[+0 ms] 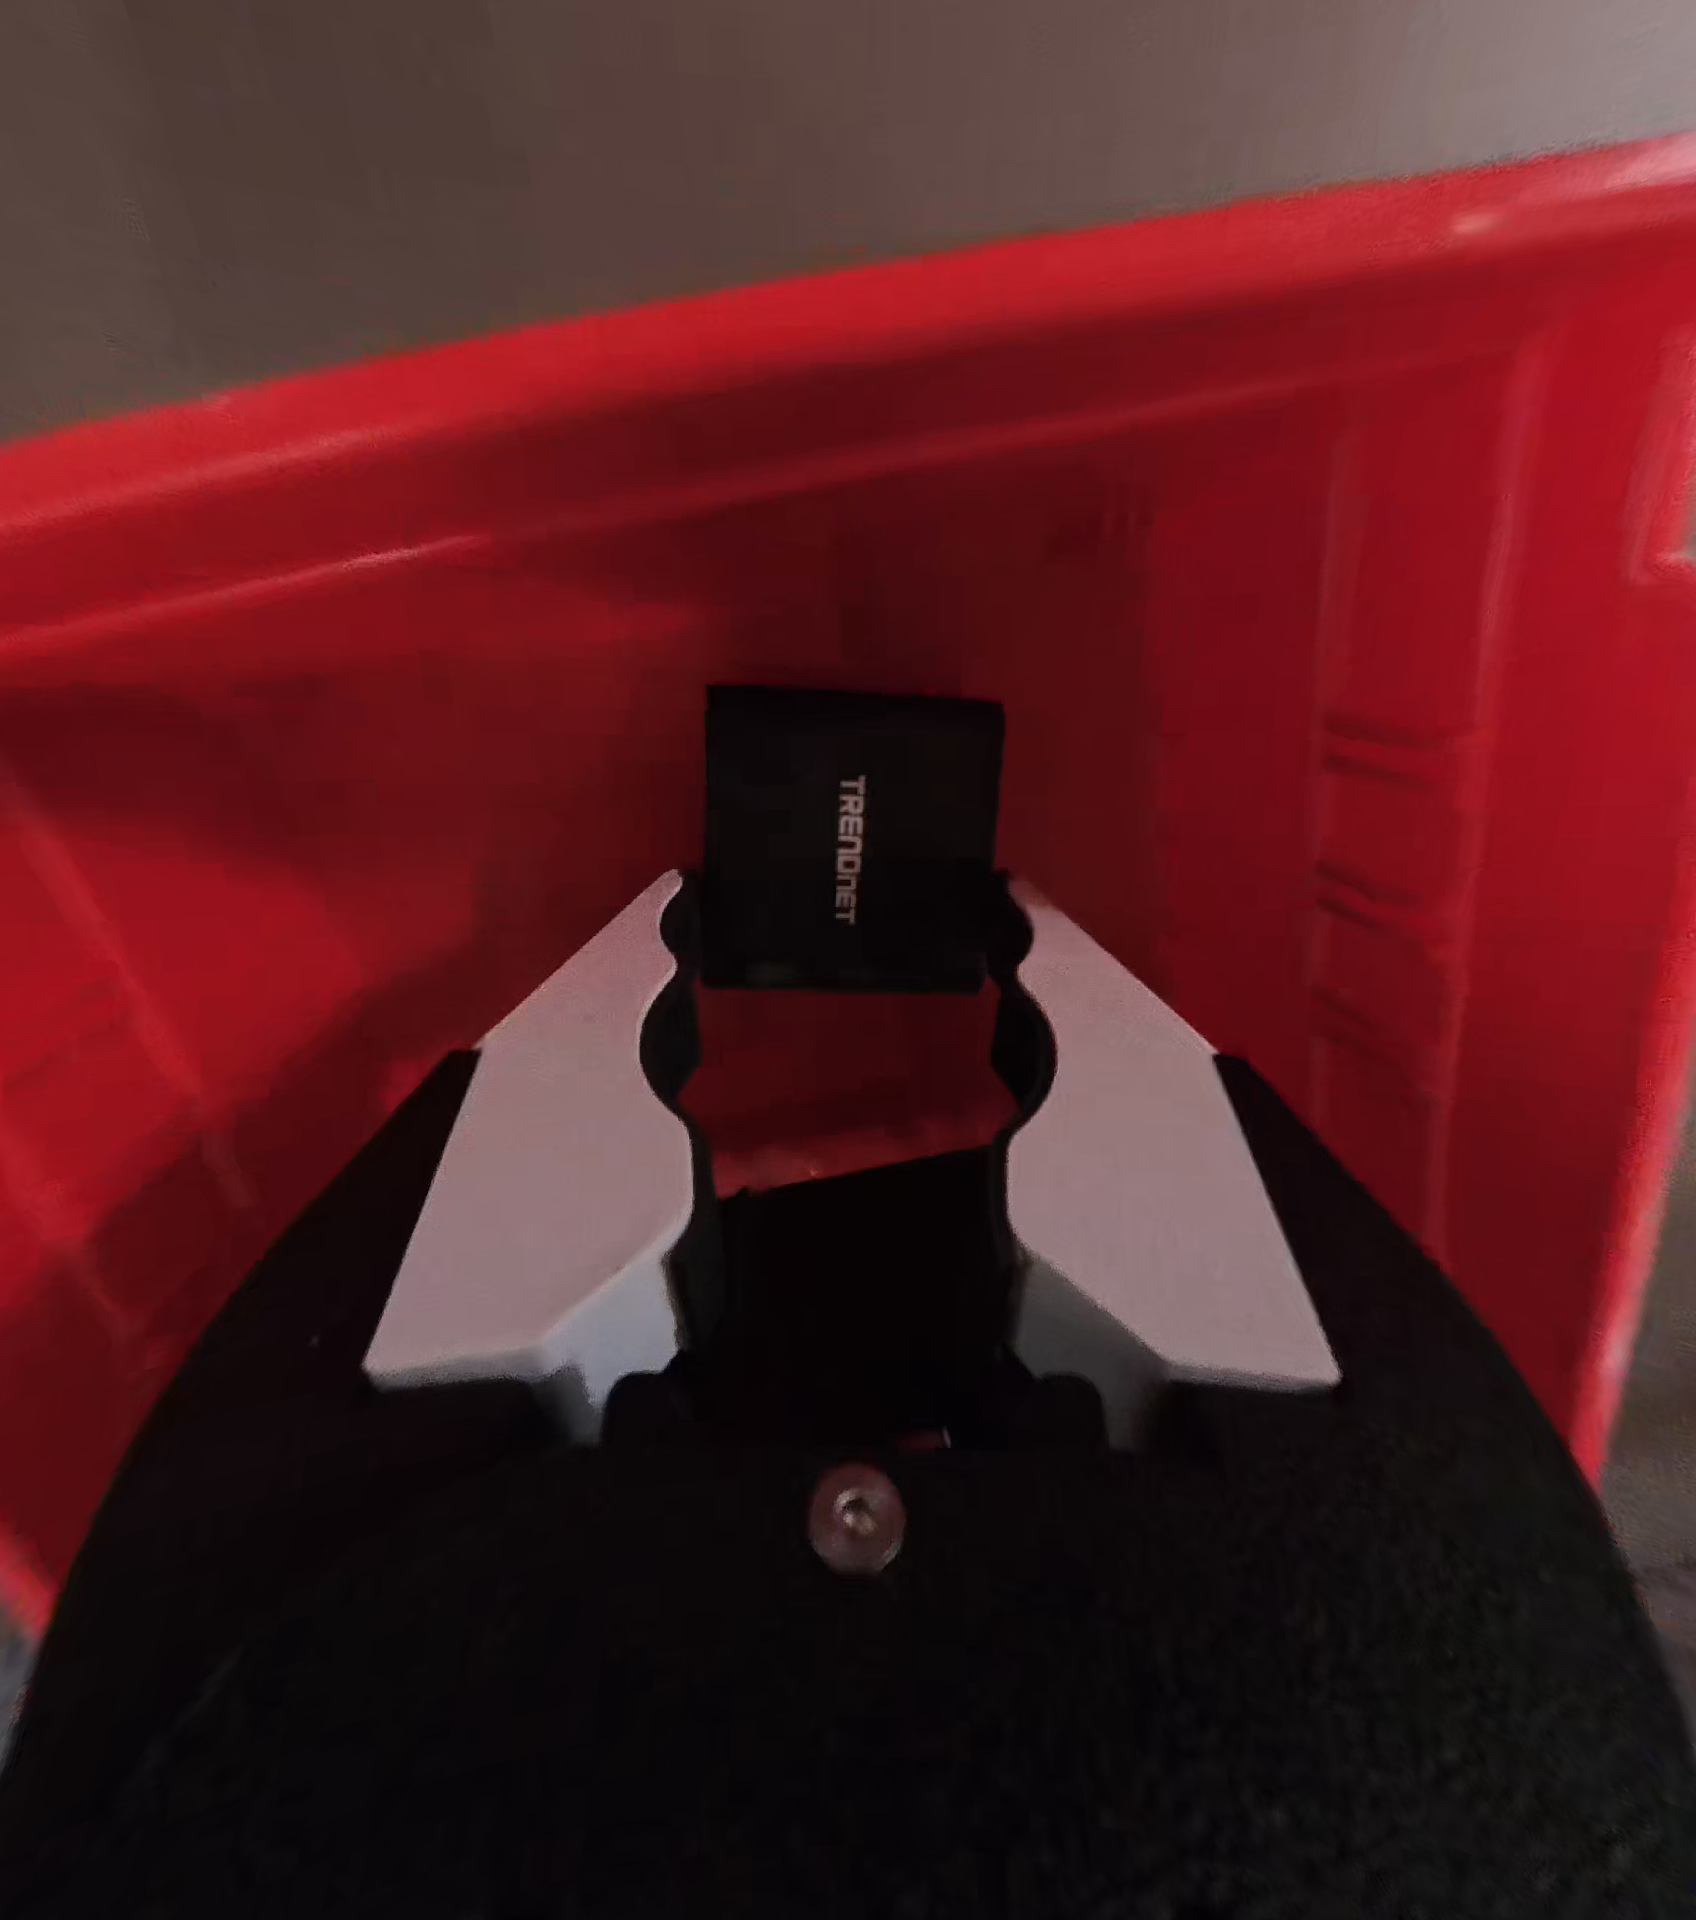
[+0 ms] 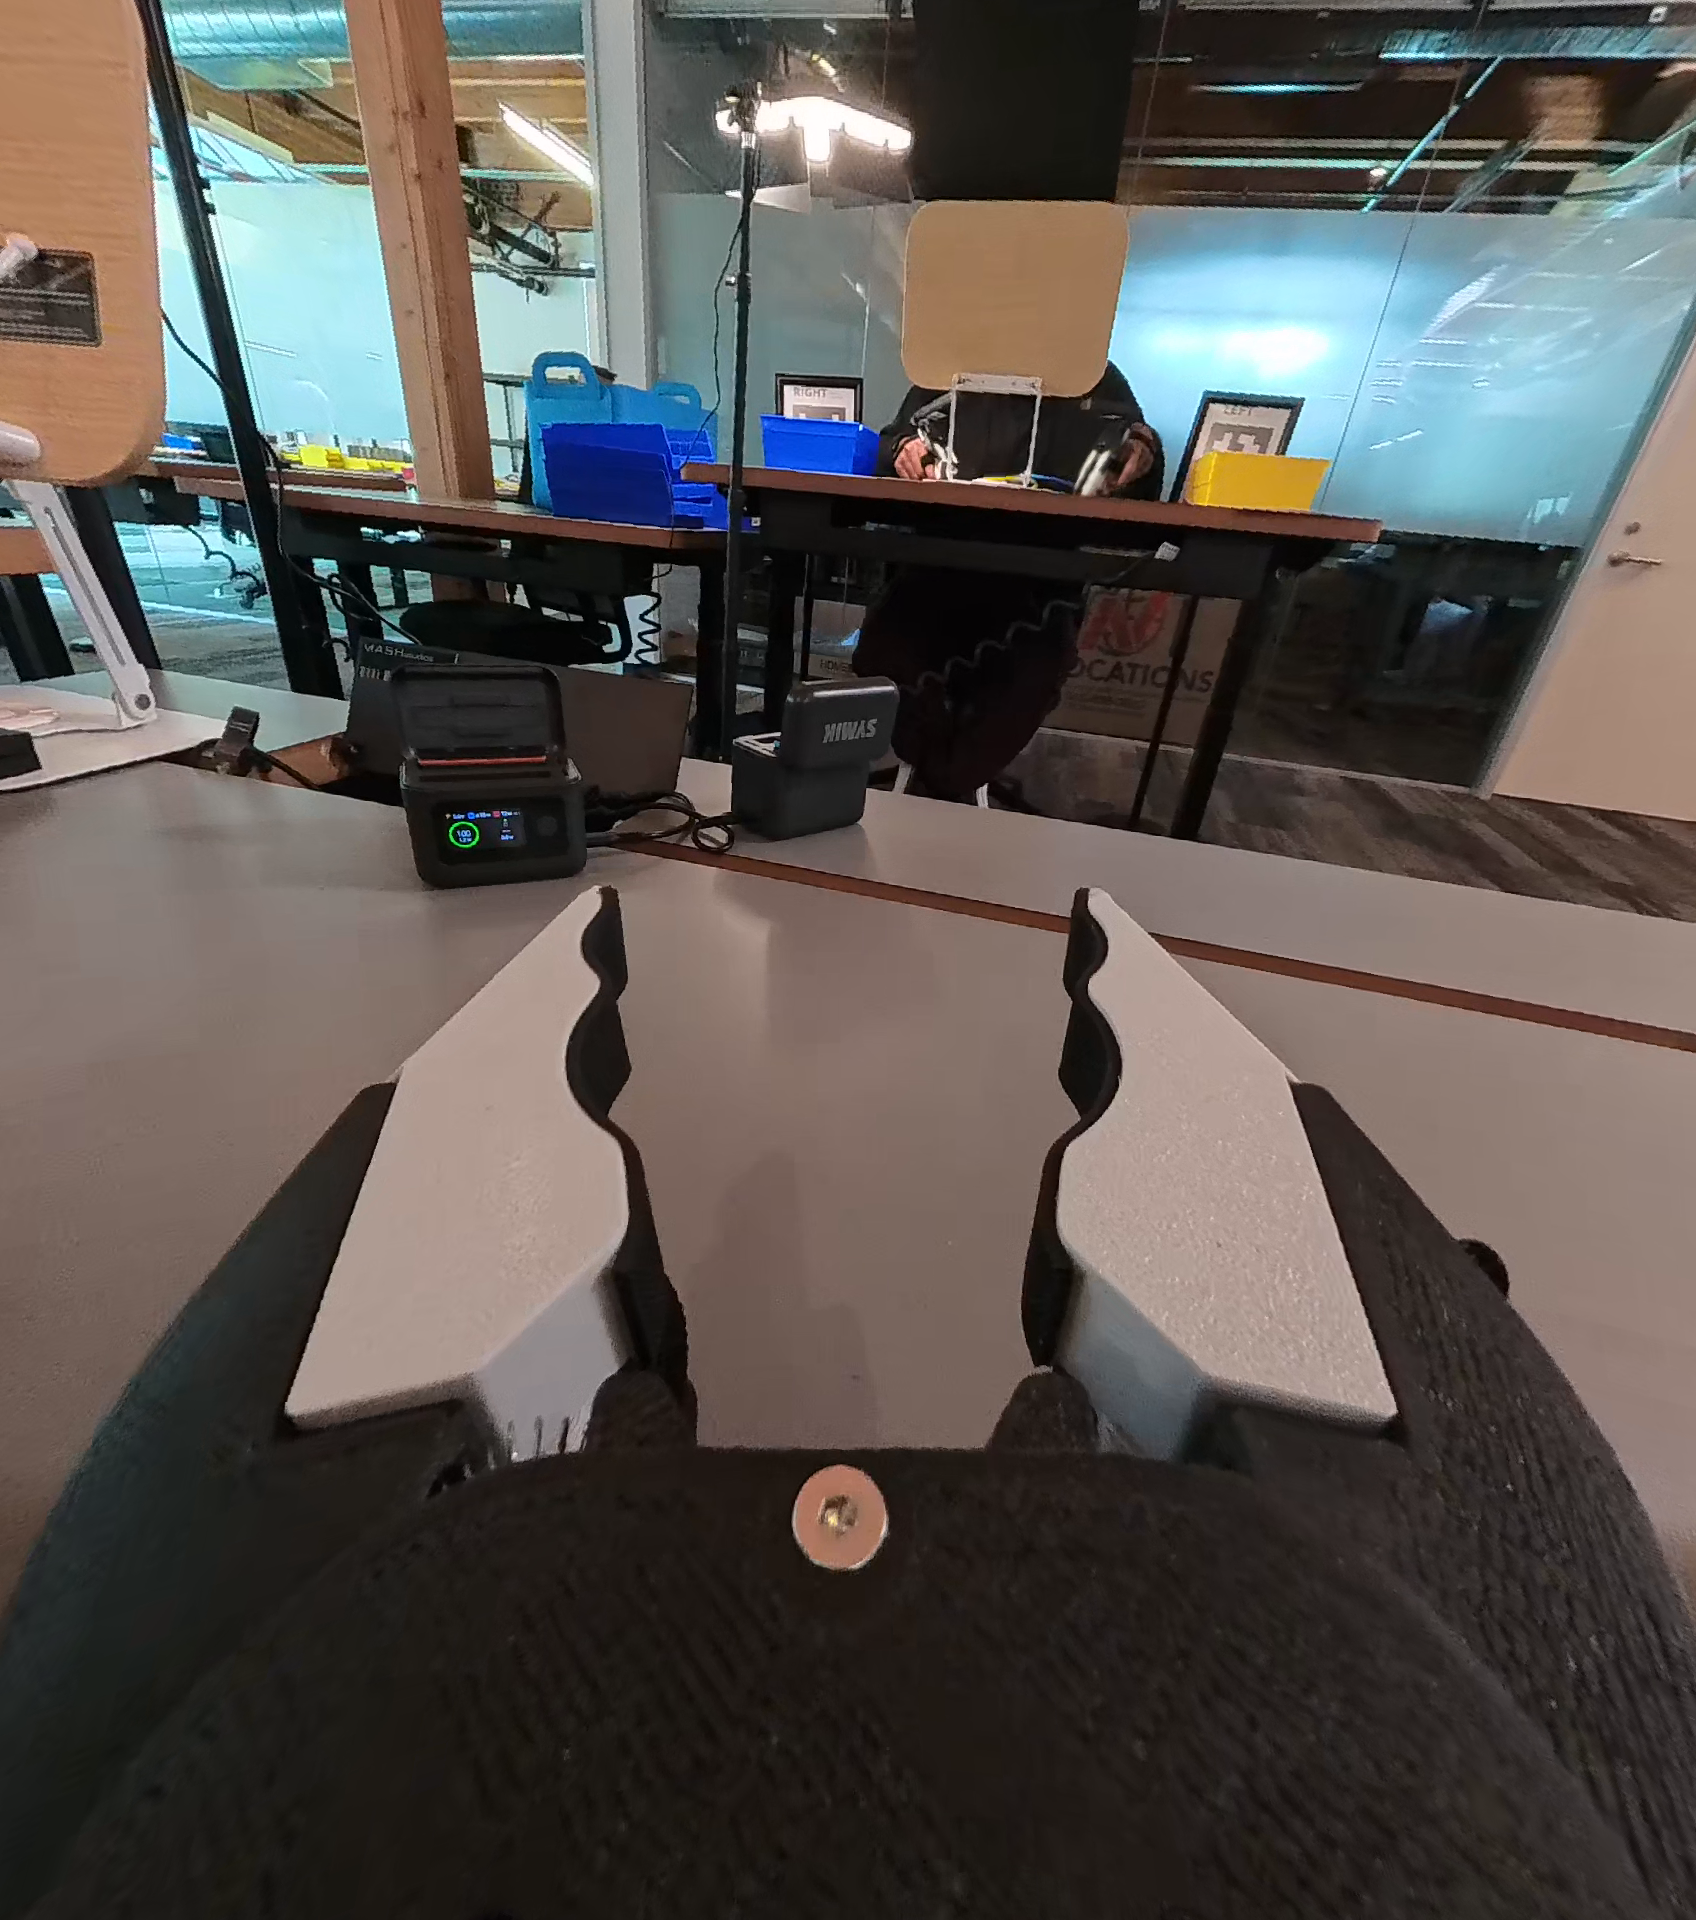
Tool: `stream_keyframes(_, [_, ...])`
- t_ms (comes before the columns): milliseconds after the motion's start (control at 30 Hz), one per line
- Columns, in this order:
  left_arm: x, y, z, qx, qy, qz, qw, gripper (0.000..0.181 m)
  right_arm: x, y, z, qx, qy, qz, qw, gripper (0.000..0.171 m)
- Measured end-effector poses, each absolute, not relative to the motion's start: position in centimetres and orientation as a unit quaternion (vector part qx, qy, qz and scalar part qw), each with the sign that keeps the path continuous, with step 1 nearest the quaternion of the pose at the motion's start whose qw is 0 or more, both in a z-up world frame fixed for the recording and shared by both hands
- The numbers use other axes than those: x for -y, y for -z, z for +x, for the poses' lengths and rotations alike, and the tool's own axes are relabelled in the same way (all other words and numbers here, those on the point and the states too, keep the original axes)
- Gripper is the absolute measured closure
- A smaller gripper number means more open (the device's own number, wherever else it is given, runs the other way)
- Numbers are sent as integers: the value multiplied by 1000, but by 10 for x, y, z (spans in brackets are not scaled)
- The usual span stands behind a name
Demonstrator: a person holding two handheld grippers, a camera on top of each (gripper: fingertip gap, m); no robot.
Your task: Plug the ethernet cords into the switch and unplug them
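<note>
Left gripper (image 1: 844, 914) shut on small black box-shaped switch (image 1: 849, 831), held inside red plastic bin (image 1: 1031, 436). Should be lifted straight, grip kept firm. Right gripper (image 2: 844, 925) wide, empty, above grey worktop (image 2: 200, 987).

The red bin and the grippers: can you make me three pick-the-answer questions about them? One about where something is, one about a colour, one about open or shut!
1. Where is the black switch?
A. On the grey table
B. Between the left gripper's fingers, in front of the bin
C. On the floor

2. What colour is the bin?
A. Red
B. Green
C. White

3. How is the right gripper?
A. Shut on a cord
B. Shut on nothing
C. Open, holding nothing

Answers:
1 B: both fingertips press the switch's sides.
2 A: red walls fill the left wrist view.
3 C: bare table shows between its fingers.
</note>
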State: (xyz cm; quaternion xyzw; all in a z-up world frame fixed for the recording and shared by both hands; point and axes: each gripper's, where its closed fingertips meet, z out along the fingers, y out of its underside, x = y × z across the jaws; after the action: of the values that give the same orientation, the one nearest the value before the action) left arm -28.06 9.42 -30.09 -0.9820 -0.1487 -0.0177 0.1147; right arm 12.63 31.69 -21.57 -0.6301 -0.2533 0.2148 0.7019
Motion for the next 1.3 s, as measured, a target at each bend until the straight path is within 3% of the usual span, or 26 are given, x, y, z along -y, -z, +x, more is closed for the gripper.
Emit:
stream_keyframes(33, [-95, 288, -283, 148, 7, -979, 137, 128, -317, 215, 126, 253, -215, -629, 703, 86])
stream_keyframes(233, [-112, 185, -269, 144, -4, -933, 329, 127, -317, 213, 127, 251, -217, -626, 705, 87])
stream_keyframes(433, [-148, 129, -148, 17, 40, -902, 430, 128, -317, 207, 133, 248, -204, -618, 717, 88])
stream_keyframes(533, [-171, 148, -80, -39, 58, -902, 427, 128, -320, 204, 141, 242, -191, -617, 724, 88])
stream_keyframes(667, [-210, 213, -11, -79, 102, -913, 387, 128, -326, 204, 148, 225, -199, -622, 723, 89])
stream_keyframes(867, [-255, 290, 22, -90, 113, -927, 345, 128, -328, 201, 152, 219, -198, -618, 728, 89])
stream_keyframes(1267, [-270, 317, 27, -67, 123, -930, 339, 127, -332, 203, 148, 212, -222, -618, 724, 87])
stream_keyframes(1300, [-269, 316, 28, -60, 130, -929, 340, 114, -332, 206, 148, 210, -225, -621, 721, 86])
